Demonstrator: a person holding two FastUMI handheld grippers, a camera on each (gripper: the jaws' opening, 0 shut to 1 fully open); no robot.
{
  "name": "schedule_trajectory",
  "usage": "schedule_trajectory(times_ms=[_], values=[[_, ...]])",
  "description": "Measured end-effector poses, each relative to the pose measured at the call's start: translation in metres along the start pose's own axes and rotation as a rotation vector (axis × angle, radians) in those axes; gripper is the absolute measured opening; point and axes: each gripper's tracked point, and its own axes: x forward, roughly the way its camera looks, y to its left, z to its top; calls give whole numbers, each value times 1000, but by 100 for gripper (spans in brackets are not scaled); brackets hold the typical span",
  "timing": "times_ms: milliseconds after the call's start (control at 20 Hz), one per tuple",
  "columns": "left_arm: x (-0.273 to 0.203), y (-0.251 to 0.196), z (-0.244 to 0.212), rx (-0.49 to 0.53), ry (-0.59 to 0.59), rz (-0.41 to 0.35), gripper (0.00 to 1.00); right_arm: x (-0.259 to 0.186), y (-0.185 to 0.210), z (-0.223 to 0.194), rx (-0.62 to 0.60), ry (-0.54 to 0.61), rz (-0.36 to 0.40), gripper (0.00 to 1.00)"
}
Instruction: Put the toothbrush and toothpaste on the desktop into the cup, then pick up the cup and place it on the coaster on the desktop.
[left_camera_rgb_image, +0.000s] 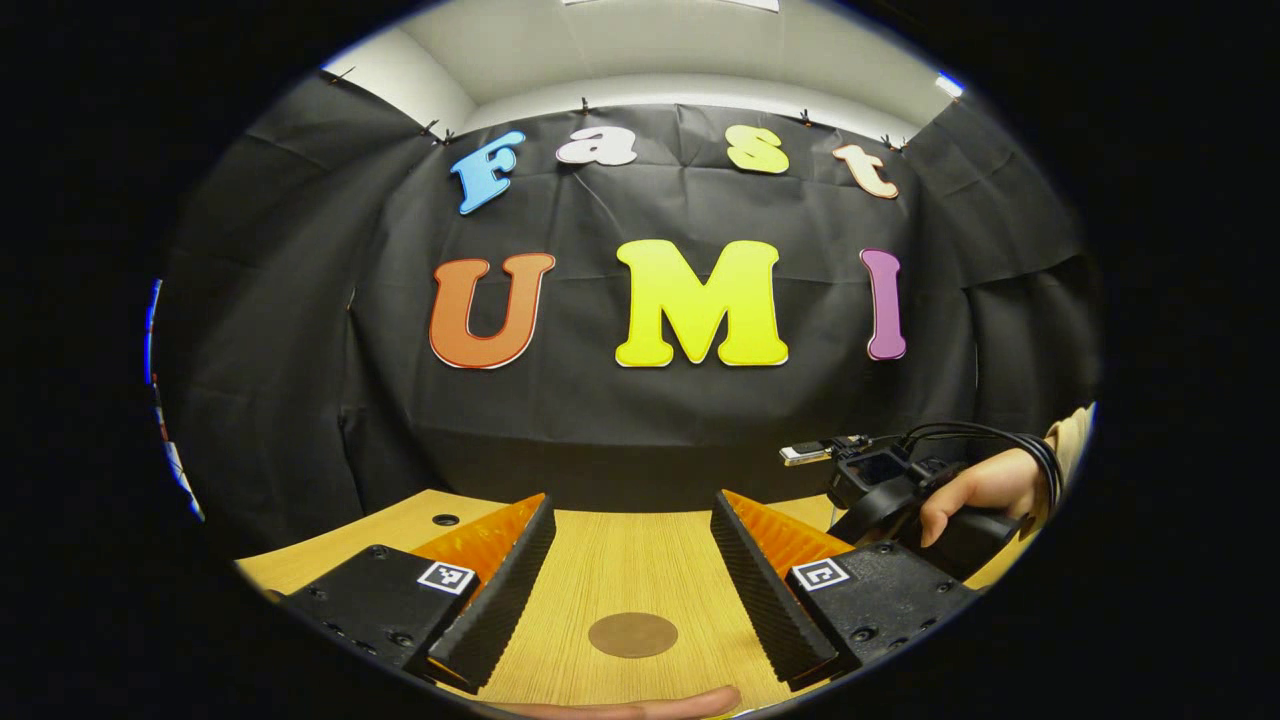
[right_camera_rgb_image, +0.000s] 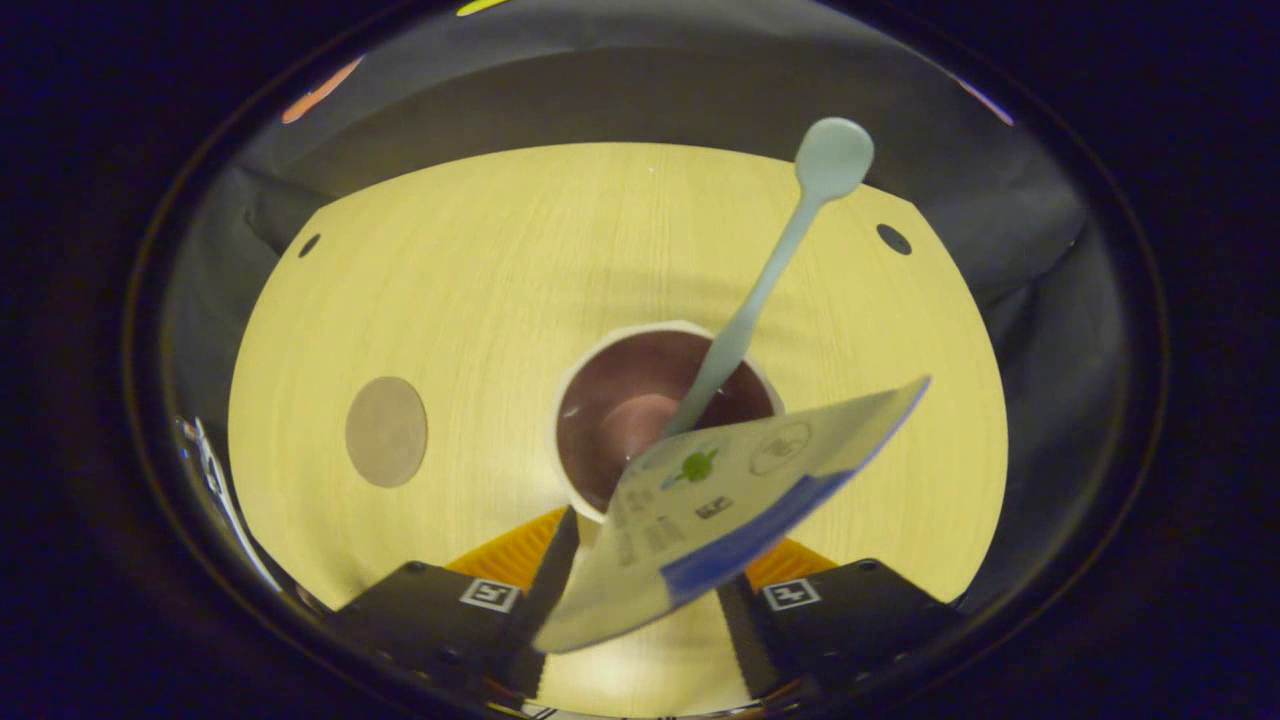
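Toothbrush (right_camera_rgb_image: 770, 270) stands in the cup (right_camera_rgb_image: 600, 410); the right claw (right_camera_rgb_image: 640, 600) grips the toothpaste (right_camera_rgb_image: 720, 500) above it; left claw (left_camera_rgb_image: 632, 590) gapes empty; coaster (right_camera_rgb_image: 386, 431) waits.

No legible text — (toothpaste (right_camera_rgb_image: 730, 500) print blurred)

Toothbrush (right_camera_rgb_image: 765, 285) upright in cup (right_camera_rgb_image: 610, 400)

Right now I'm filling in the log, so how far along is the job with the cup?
Done: the toothbrush already stands in the cup. In hand: the right gripper holds the toothpaste over the cup's mouth, and whether its low end is inside is hard to tell. Left: letting it go, then moving the cup to the coaster, which lies bare. The left gripper is open, above that coaster.
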Motion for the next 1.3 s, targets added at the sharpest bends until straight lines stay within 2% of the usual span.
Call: schedule_trajectory(times_ms=[100,400,600,800,1100,1300], values=[[1,-1,0,2,2,0,99,2,5,-2,15,18,26,60],[-2,-2,3,9,-8,-6,99,2,0,-5,-3,14,1,22],[-2,-7,3,2,-7,-21,98,-3,1,-8,-29,-3,6,19],[-3,-9,0,2,11,-25,98,-29,4,-5,-62,-54,4,19],[-15,-6,12,18,4,-17,98,-44,41,-7,-128,-72,57,19],[-27,13,27,13,-14,-1,99,-48,67,1,-151,-83,78,19]])
